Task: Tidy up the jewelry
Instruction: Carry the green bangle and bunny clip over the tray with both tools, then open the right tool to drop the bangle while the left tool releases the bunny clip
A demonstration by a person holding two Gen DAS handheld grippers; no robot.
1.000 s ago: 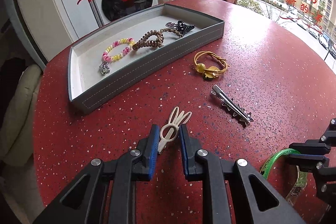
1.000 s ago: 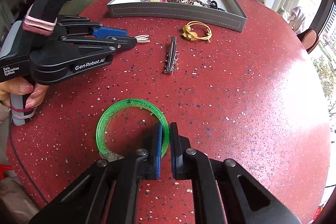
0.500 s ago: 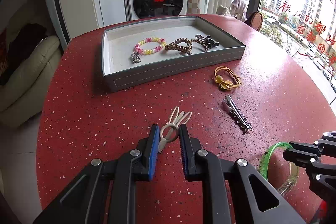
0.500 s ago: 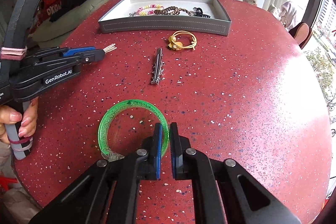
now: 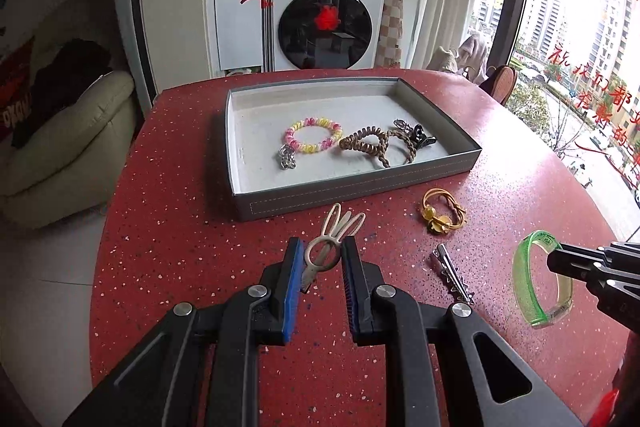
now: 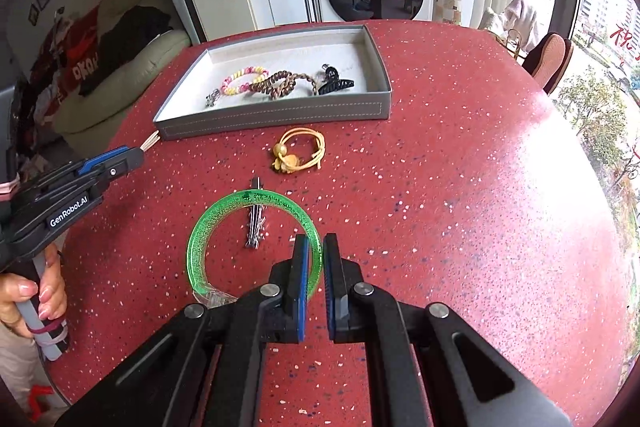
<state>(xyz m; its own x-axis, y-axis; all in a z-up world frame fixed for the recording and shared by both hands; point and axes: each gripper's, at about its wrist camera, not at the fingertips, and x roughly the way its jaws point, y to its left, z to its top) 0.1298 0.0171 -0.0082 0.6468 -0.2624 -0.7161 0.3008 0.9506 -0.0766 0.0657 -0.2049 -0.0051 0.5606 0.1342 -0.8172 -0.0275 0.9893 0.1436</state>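
Observation:
My left gripper is shut on a beige bunny-ear hair clip, held in the air above the red table, ears pointing at the grey tray. My right gripper is shut on the rim of a green translucent bangle, lifted over the table; in the left wrist view the bangle hangs at the right. In the tray lie a pink-and-yellow coil bracelet, a brown coil tie and a black claw clip.
On the table lie a yellow hair tie with a flower and a silver toothed clip. A washing machine stands behind the table and a cream sofa to the left. A hand holds the left gripper's handle.
Both grippers have risen and rolled level, each carrying its item. The bunny clip has moved closer to the tray's near wall. The bangle now hangs over the silver clip.

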